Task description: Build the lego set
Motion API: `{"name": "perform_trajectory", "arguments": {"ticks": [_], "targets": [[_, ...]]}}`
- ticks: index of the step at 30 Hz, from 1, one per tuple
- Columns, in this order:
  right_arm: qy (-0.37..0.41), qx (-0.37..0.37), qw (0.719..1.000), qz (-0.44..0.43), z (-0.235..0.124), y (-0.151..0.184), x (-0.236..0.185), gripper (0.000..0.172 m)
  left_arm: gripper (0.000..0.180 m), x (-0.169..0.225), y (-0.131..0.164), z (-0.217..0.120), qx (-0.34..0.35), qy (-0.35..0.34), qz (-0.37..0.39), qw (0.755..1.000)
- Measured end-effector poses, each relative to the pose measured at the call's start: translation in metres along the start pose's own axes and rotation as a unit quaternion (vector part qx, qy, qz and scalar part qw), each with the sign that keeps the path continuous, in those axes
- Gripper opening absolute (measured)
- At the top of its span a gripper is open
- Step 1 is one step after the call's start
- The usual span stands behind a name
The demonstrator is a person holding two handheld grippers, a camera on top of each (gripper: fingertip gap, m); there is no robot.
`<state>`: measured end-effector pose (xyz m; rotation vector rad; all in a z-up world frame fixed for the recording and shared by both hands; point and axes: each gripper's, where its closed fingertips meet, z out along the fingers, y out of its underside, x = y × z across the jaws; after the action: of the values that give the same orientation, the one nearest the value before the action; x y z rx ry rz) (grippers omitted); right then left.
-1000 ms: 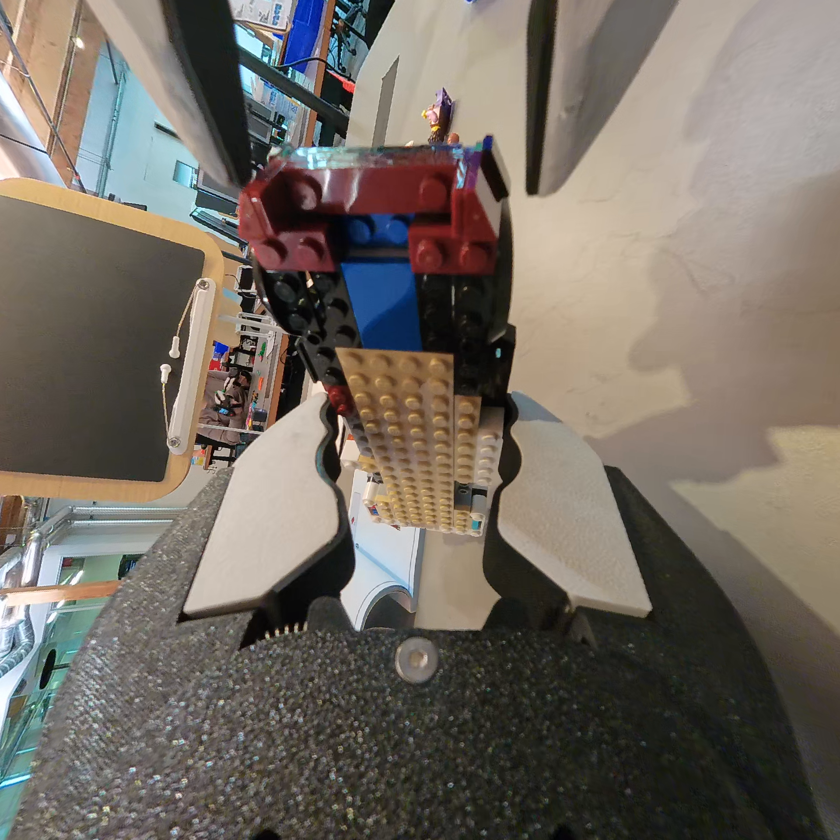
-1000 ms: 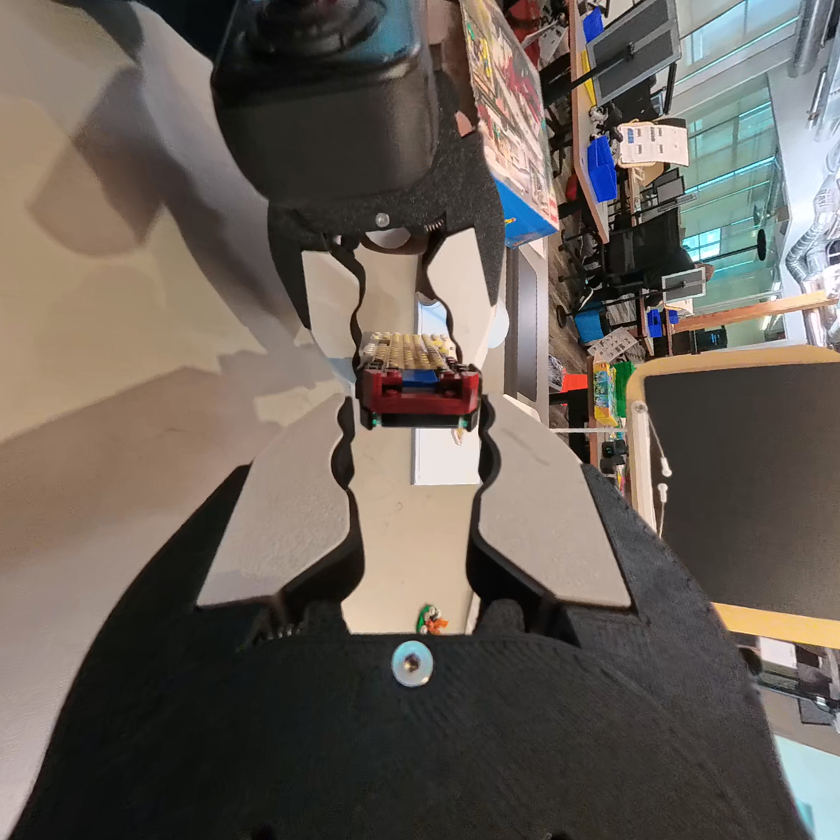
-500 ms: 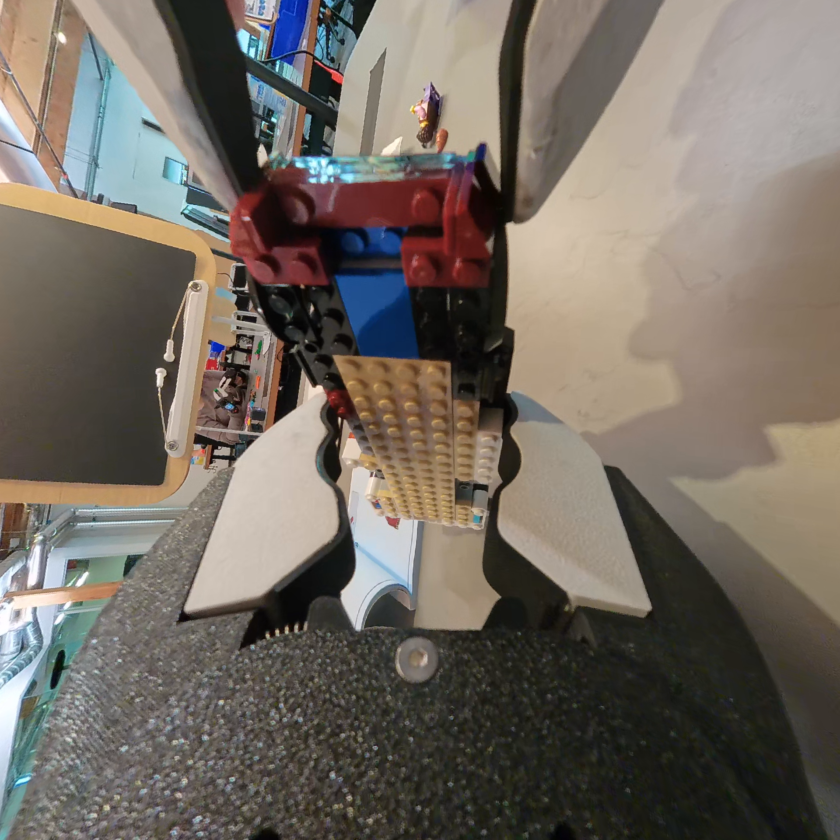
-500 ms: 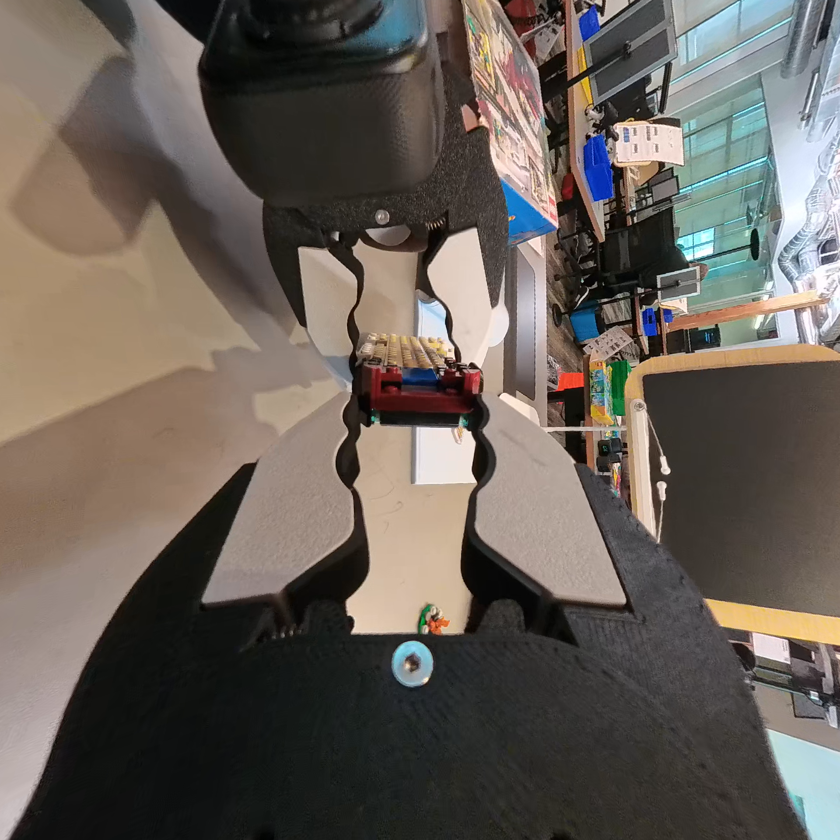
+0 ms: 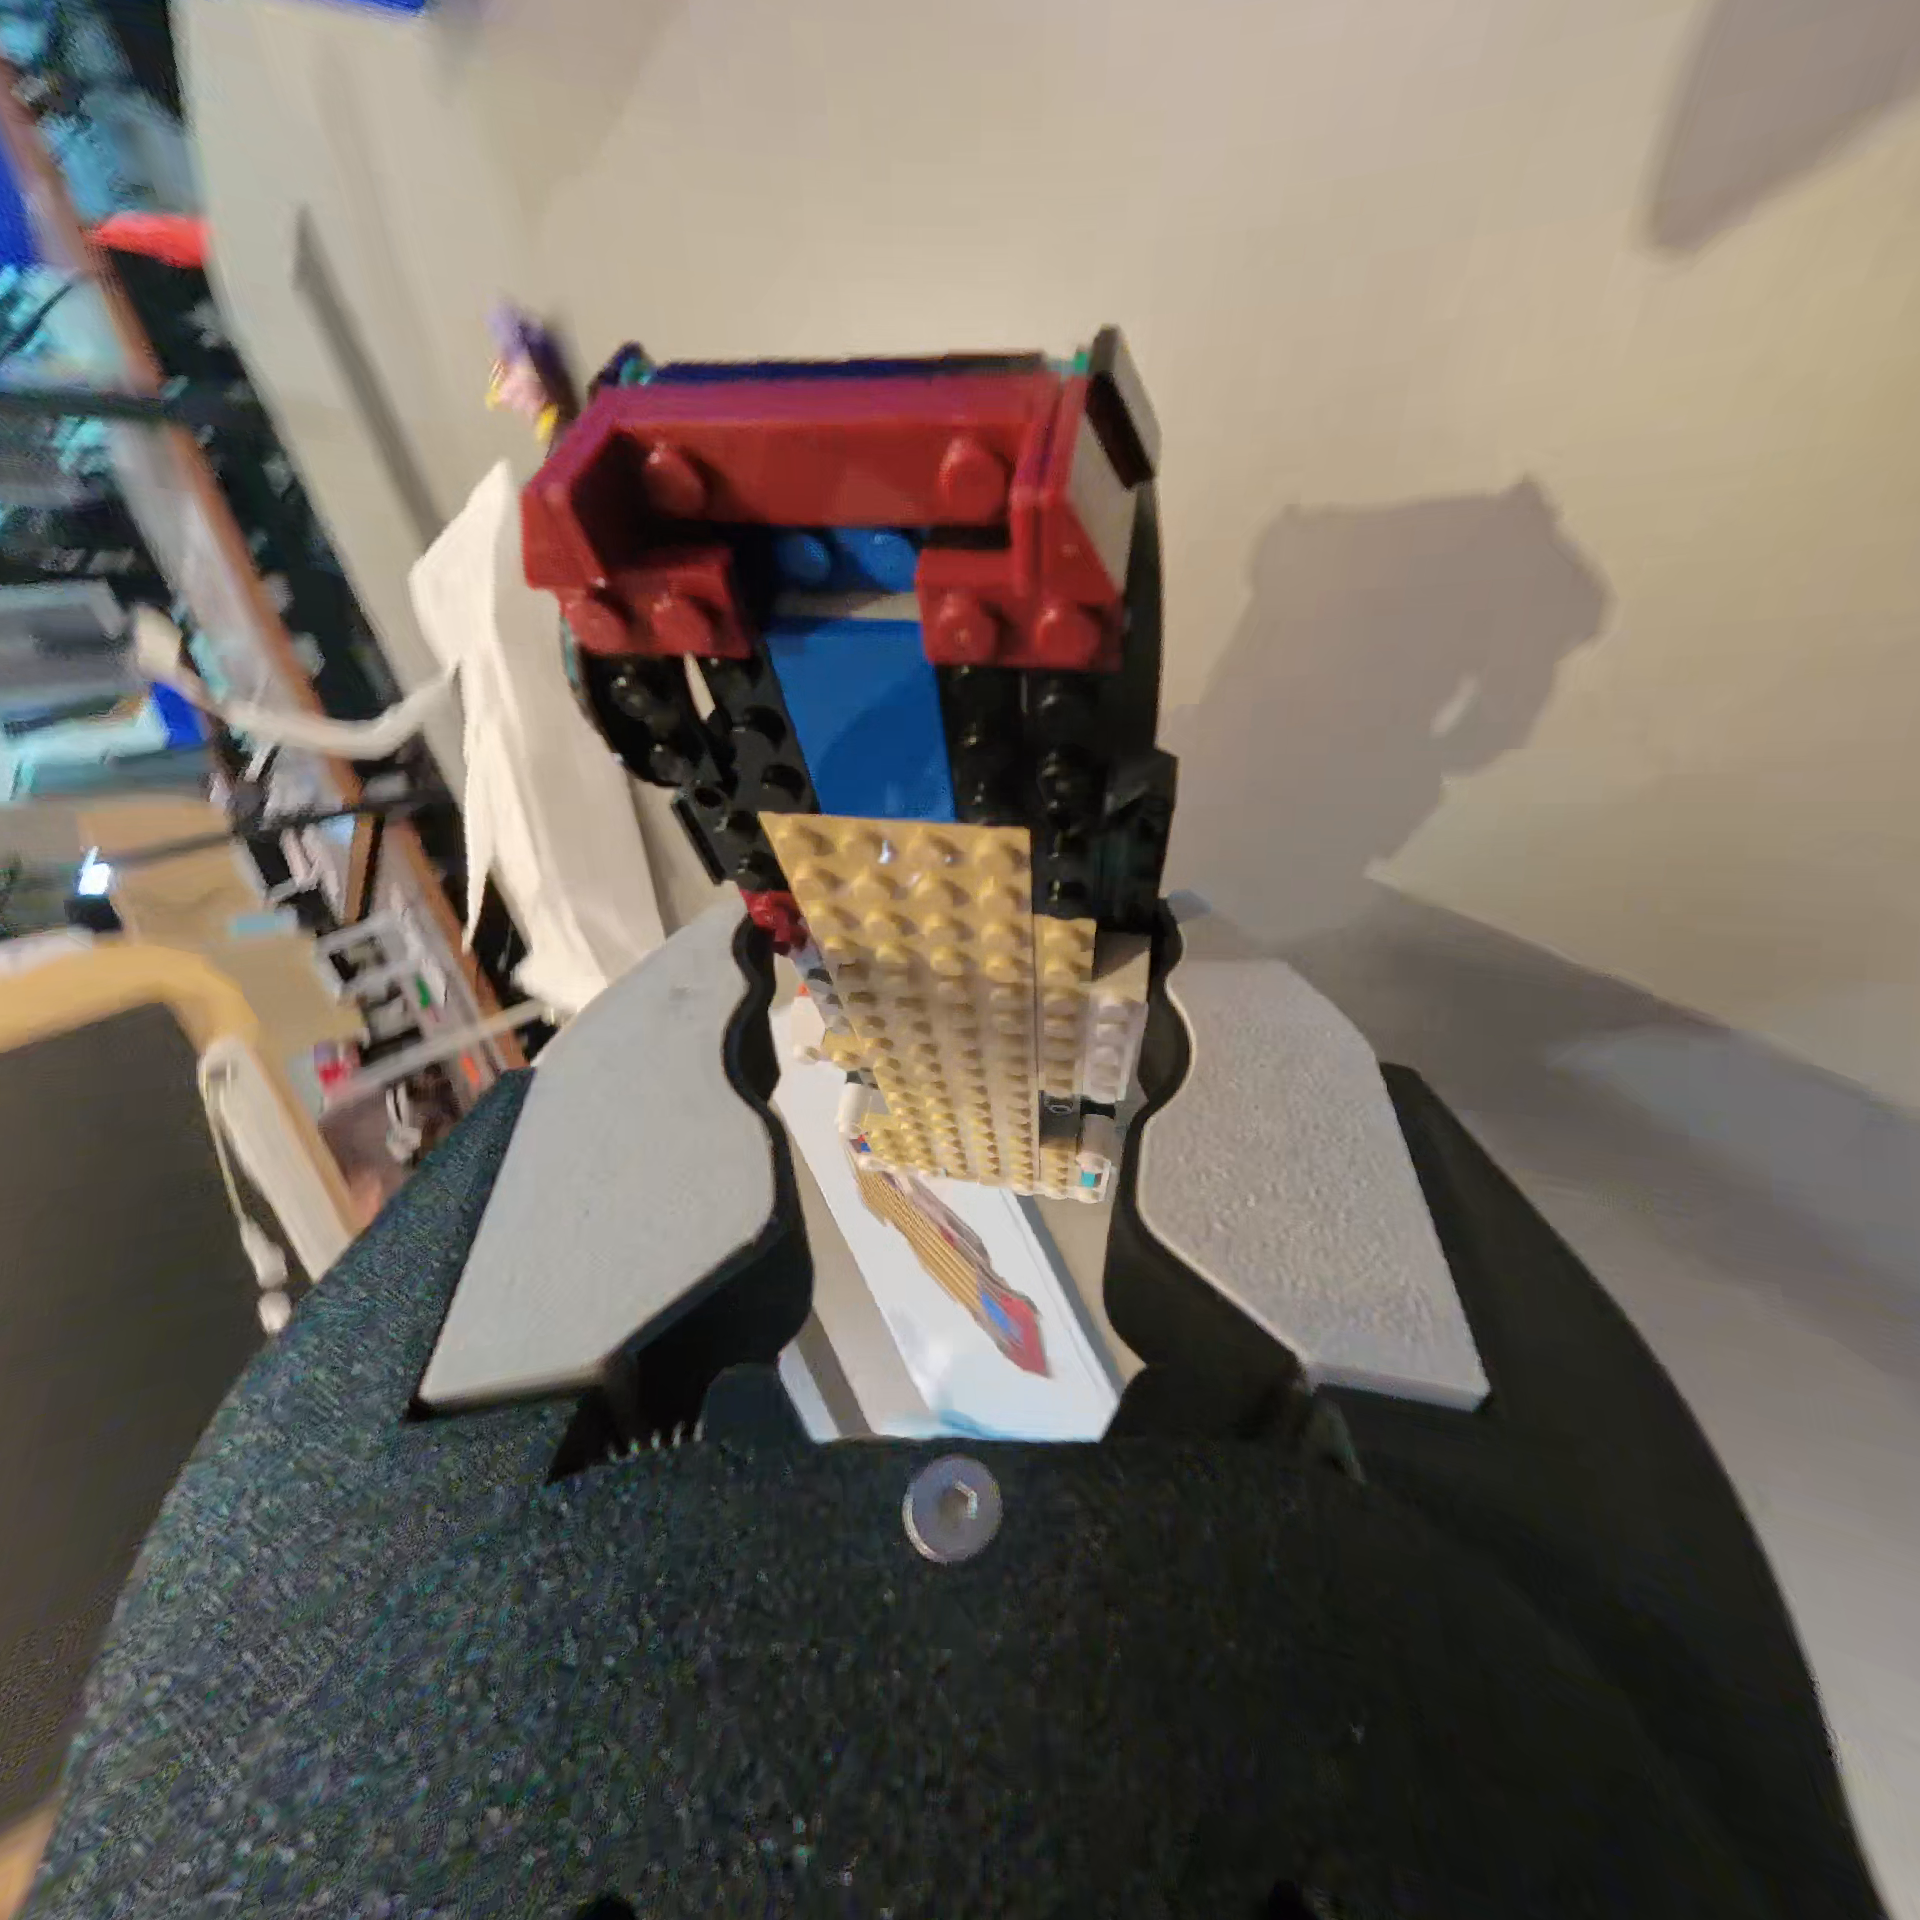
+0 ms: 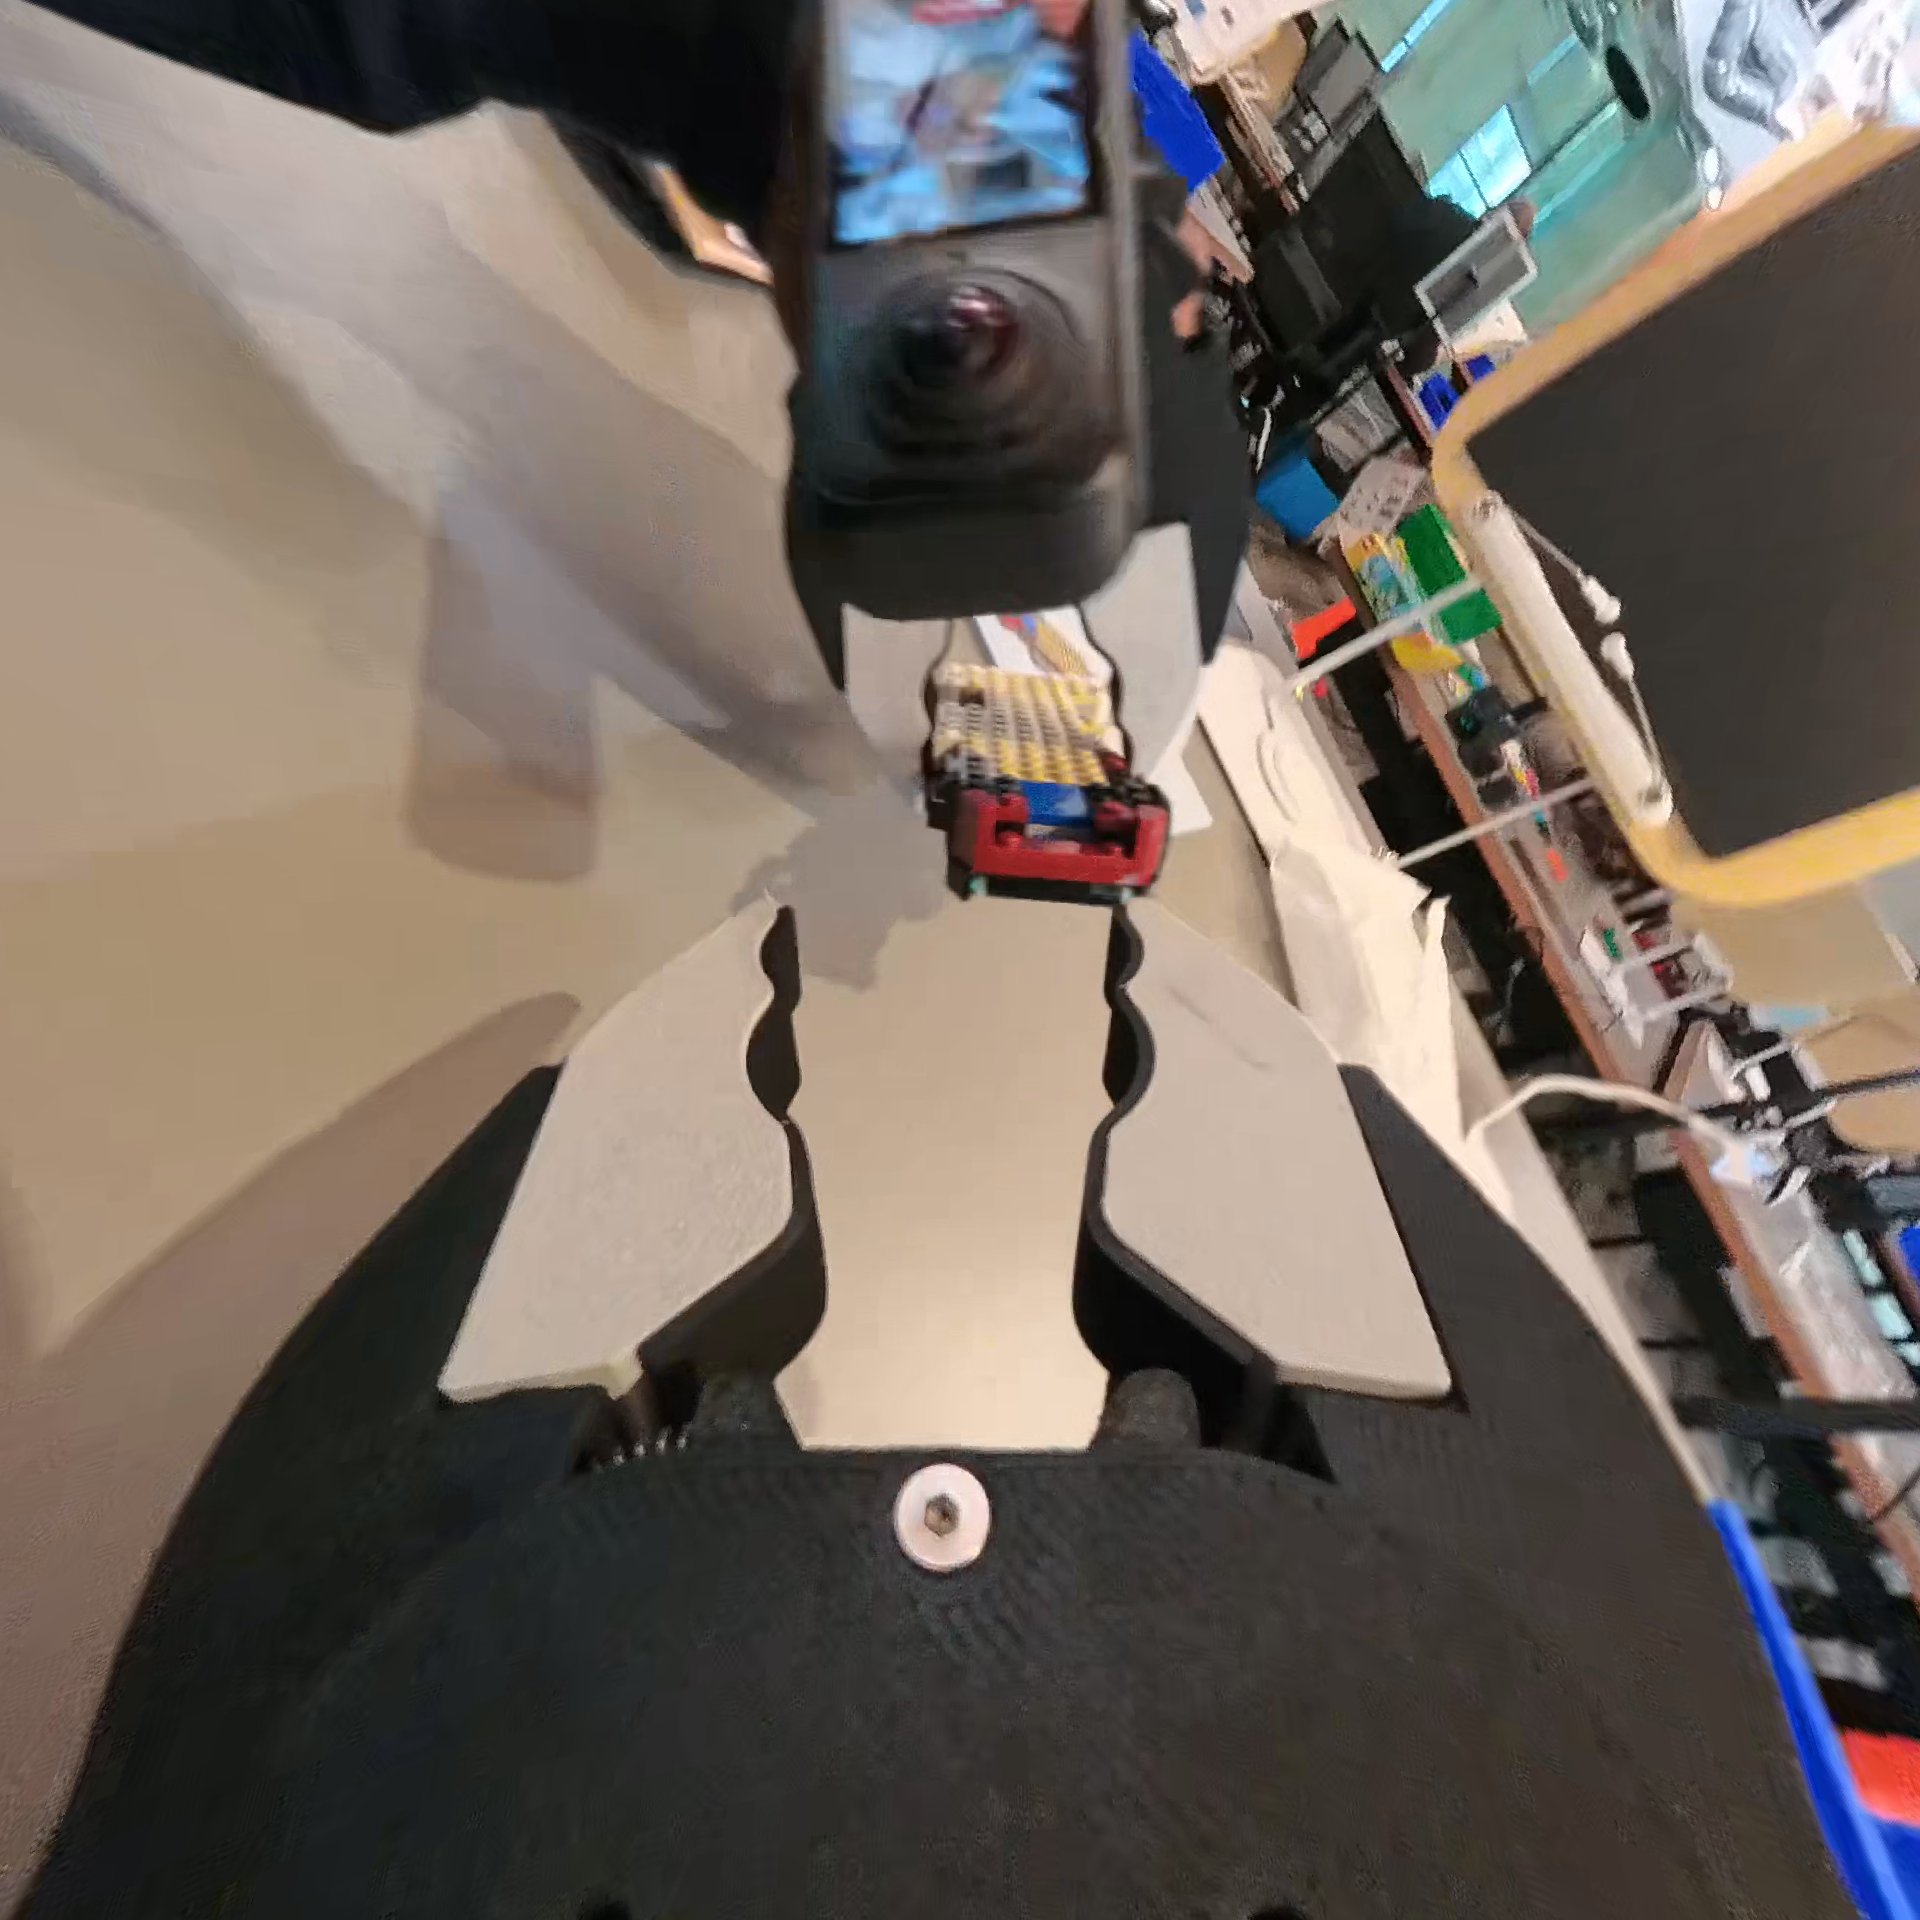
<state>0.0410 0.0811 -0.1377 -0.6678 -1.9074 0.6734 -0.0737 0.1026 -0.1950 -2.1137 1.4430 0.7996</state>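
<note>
My left gripper [image 5: 961, 935] is shut on a brick model [image 5: 862, 727] and holds it above the table. The model has a tan studded plate, black sides, a blue middle and a dark red U-shaped end that points away from the gripper. The pads press on its tan and white near end. In the right wrist view the same model [image 6: 1049, 821] sticks out of the left gripper [image 6: 1023, 686], whose camera [image 6: 956, 364] faces me. My right gripper [image 6: 951, 920] is open and empty. Its fingertips stand just short of the model's dark red end, without touching it.
The pale table [image 5: 1455, 520] lies under both grippers. A white printed sheet [image 5: 935, 1278] lies under the model. A crumpled white bag [image 6: 1351, 935] and a wood-framed black board [image 6: 1714, 520] are at the table's side. A small purple figure [image 5: 525, 358] lies farther off. My left tips are roughly 25 cm from the small purple figure [image 5: 525, 358].
My right gripper's fingers, which flanked the model's dark red end and closed in on it, have opened wider and pulled back off it. The left gripper keeps its hold; both views have swung.
</note>
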Motion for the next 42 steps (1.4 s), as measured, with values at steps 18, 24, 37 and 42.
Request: {"name": "perform_trajectory", "arguments": {"ticks": [18,24,37,42], "targets": [[0.047,-0.051,0.984,0.165,-0.063,0.076,-0.025,0.056,0.068,-0.019,-0.075,0.073,-0.033,0.158,0.228,0.96],[0.05,-0.064,0.981,0.175,-0.063,0.081,-0.027,0.056,0.065,-0.018,-0.073,0.072,0.001,0.153,0.182,0.971],[0.027,-0.071,0.978,0.197,-0.032,0.067,-0.034,0.054,0.067,-0.031,-0.041,0.008,0.198,-0.04,-0.191,0.96],[-0.006,-0.074,0.979,0.191,0.02,0.046,-0.041,0.046,0.041,0.009,0.003,-0.018,0.198,-0.101,-0.275,0.935]]}}
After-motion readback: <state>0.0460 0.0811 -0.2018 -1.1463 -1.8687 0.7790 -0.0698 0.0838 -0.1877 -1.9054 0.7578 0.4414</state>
